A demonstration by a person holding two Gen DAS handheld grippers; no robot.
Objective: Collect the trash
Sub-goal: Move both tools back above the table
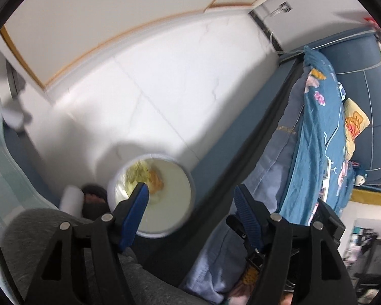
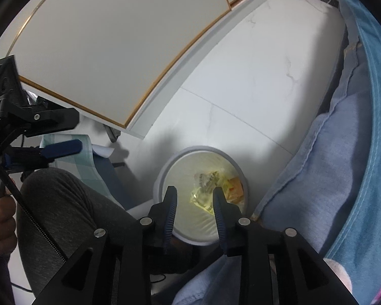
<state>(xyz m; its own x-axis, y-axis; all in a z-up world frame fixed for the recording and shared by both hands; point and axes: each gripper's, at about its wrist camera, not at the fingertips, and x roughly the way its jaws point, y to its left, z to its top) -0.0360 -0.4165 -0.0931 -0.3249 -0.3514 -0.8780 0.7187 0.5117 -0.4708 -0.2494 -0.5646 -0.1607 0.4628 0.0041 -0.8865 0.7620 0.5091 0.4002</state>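
Two crumpled wrappers, one clear yellowish plastic wrapper (image 2: 205, 188) and one orange wrapper (image 2: 235, 189), lie inside the round white waste bin (image 2: 165, 175) on the pale tiled floor (image 2: 254, 81) beside the blue bedding (image 2: 343, 178). Such scraps look light, soft and crinkly, best pinched at a raised fold. Right gripper (image 2: 194, 200) hovers above the bin, jaws partly open and empty; left gripper (image 1: 190, 198) gapes wider, holding nothing.

White round trash bin (image 2: 235, 169), upright on the pale tiled floor beside the blue bedding, mouth open and lined with a white bag; inside lie a crumpled clear-yellow wrapper (image 2: 205, 188) and, just beside it, an orange wrapper (image 2: 235, 186)
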